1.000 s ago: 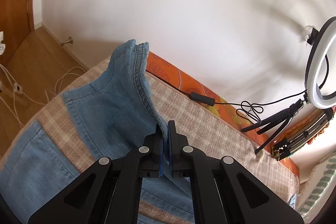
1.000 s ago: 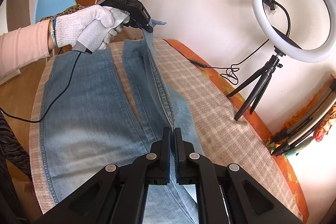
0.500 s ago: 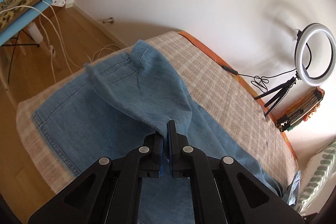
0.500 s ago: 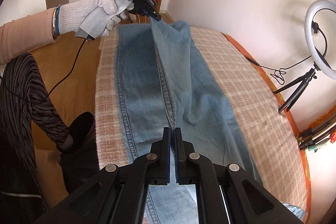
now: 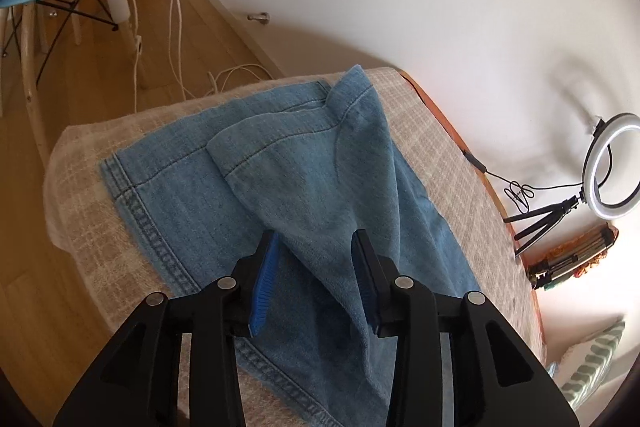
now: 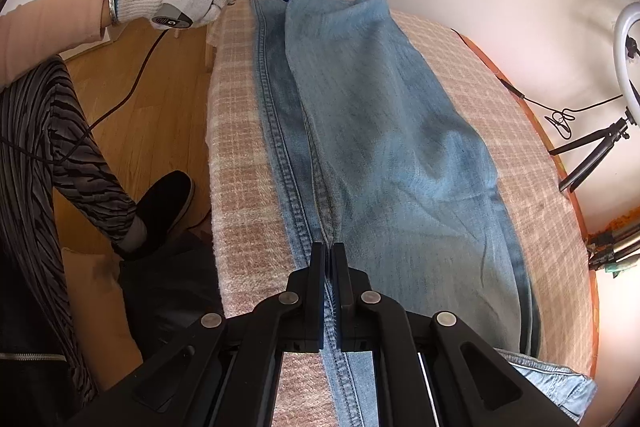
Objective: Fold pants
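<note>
- Beige checked blanket [image 6: 244,163] covers the bed beside a white wall, with wooden floor on the near side.
- Light blue denim pants [image 6: 380,131] lie lengthwise on it, 1 leg folded over the other.
- Left gripper [image 5: 316,259] has just been opening; its blue pads [image 5: 262,281] flank a raised fold without pressing it.
- Right gripper [image 6: 329,259] is clenched on the pants' seam.

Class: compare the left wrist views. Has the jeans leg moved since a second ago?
Yes. The jeans leg was carried away from the ring light and now lies folded on the other leg, between the left gripper fingers, which have just opened.
</note>
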Motion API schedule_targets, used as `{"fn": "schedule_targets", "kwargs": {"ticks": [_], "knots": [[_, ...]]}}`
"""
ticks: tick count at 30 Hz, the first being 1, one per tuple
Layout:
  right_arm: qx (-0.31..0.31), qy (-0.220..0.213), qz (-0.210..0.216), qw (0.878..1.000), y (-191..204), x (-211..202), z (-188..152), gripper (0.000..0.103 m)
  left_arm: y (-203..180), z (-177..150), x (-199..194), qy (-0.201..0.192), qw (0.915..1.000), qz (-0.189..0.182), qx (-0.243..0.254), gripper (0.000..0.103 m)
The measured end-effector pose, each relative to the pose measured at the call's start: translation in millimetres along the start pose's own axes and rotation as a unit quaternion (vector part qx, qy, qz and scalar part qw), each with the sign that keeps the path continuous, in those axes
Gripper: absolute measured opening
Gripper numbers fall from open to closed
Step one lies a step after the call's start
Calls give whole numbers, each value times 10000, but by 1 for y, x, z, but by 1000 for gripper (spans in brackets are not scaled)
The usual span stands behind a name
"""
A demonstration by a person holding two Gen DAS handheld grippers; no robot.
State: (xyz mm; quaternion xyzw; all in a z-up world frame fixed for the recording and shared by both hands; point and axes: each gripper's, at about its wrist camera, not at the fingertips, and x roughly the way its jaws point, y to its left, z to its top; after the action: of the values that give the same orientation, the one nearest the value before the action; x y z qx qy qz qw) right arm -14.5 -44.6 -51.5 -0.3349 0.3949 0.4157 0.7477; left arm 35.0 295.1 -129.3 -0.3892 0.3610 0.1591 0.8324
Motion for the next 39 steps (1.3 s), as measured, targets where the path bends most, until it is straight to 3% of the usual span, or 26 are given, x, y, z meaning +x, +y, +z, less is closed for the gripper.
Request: {"fn": "schedule_targets", "kwargs": {"ticks": [3, 6, 7, 9, 11, 14, 17, 19, 20, 25, 28, 31, 33, 35, 36, 37, 39], "knots": [[10, 112, 168, 9998, -1, 3, 5, 4, 13, 14, 3, -177, 9997, 110, -152, 36], [31, 136, 419, 9990, -4, 2, 14, 10, 27, 28, 6, -272, 9987, -59, -423, 32], [56, 112, 578, 9982, -7, 0, 19, 20, 29, 31, 7, -303, 9988, -54, -377, 18], [84, -67, 754, 9971, -13, -8, 35, 33, 28, 33, 10, -233, 9994, -116, -239, 6], [97, -311, 875, 9956, -23, -15, 57, 38, 27, 34, 10, -179, 9995, -202, -160, 6], [301, -617, 902, 9936, -47, -14, 100, 38, 33, 33, 3, 2, 9993, -154, -335, 6], [412, -902, 865, 9913, -65, -2, 146, 38, 36, 31, -9, 75, 9996, 9, -270, 12], [451, -1028, 978, 9889, -70, 11, 174, 38, 40, 28, -11, 267, 9987, -119, -412, 44], [451, -1086, 1043, 9876, -69, 20, 188, 38, 42, 26, -10, 319, 9981, -135, -503, 51], [381, -1049, 836, 9902, -78, 70, 246, 39, 46, 23, 5, 546, 9948, -258, -815, 52], [681, -995, 887, 9887, -99, 97, 276, 40, 40, 23, 13, 625, 9941, -316, -825, 52], [1073, -994, 918, 9850, -125, 123, 304, 66, 34, 21, 23, 762, 9915, -467, -941, 52], [1324, -1022, 1054, 9803, -141, 142, 322, 69, 31, 19, 27, 741, 9907, -518, -1015, 52], [1513, -967, 1129, 9772, -154, 162, 343, 69, 26, 20, 28, 663, 9922, -513, -919, 50], [1570, -924, 1178, 9762, -157, 174, 354, 69, 25, 21, 26, 559, 9933, -494, -882, 42], [1605, -873, 1233, 9754, -159, 184, 365, 69, 24, 22, 24, 464, 9941, -490, -851, 23], [1648, -814, 1212, 9755, -160, 204, 381, 69, 26, 25, 20, 326, 9952, -432, -821, 12]]}}
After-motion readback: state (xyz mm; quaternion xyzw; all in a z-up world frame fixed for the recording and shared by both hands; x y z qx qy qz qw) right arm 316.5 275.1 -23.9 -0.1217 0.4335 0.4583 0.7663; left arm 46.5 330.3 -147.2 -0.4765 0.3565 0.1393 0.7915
